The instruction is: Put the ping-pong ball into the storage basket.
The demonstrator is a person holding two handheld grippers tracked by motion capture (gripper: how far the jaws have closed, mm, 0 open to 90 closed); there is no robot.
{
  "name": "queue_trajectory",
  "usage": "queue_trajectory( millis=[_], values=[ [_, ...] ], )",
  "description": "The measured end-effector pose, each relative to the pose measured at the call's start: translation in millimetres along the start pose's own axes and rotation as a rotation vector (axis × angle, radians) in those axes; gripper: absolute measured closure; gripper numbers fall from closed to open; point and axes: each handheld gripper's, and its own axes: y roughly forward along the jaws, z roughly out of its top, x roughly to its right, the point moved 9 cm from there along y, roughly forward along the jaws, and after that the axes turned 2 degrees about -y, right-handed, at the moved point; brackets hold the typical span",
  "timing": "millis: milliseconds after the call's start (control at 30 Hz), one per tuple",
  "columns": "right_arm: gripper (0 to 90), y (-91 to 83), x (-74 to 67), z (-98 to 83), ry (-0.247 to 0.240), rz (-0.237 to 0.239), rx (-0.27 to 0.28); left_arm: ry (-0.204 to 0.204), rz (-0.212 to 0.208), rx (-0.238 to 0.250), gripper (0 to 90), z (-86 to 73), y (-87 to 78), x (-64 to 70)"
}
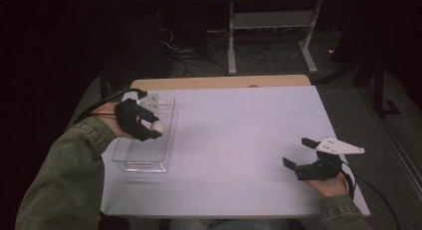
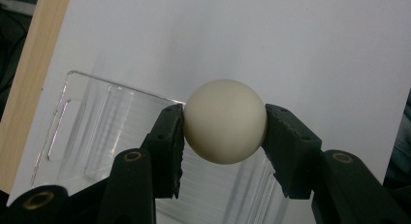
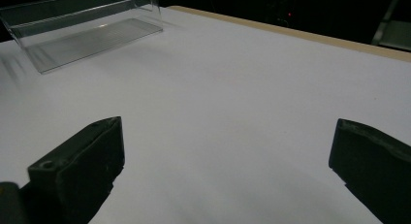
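The left gripper (image 1: pixel 149 124), at nine o'clock on the surface (image 1: pixel 239 140), has its fingers (image 2: pixel 169 151) clamped on a white ball (image 2: pixel 225 121) above the clear tray (image 1: pixel 166 135). Setting it down looks left to do. The right gripper (image 1: pixel 300 153), at four o'clock, gapes wide, holding nothing.

Smooth cream-white ball (image 2: pixel 225 121) above the clear plastic tray (image 2: pixel 87 132), off the table.

clear tray (image 2: pixel 97 132) cut off below, behind ball (image 2: pixel 225 121)
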Motion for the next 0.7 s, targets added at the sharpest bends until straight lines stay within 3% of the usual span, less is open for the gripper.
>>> queue_trajectory(
  millis=[333,700],
  values=[
    [0.0,0.3,-0.1,-0.5,0.002,0.001,-0.002,-0.009,0.015,-0.004,50.7,-4.0,-6.7,-3.6],
    [0.0,-0.3,0.4,-0.6,0.002,0.000,-0.002,0.002,0.012,-0.048,50.8,-9.9,6.2,-3.1]
  ],
)
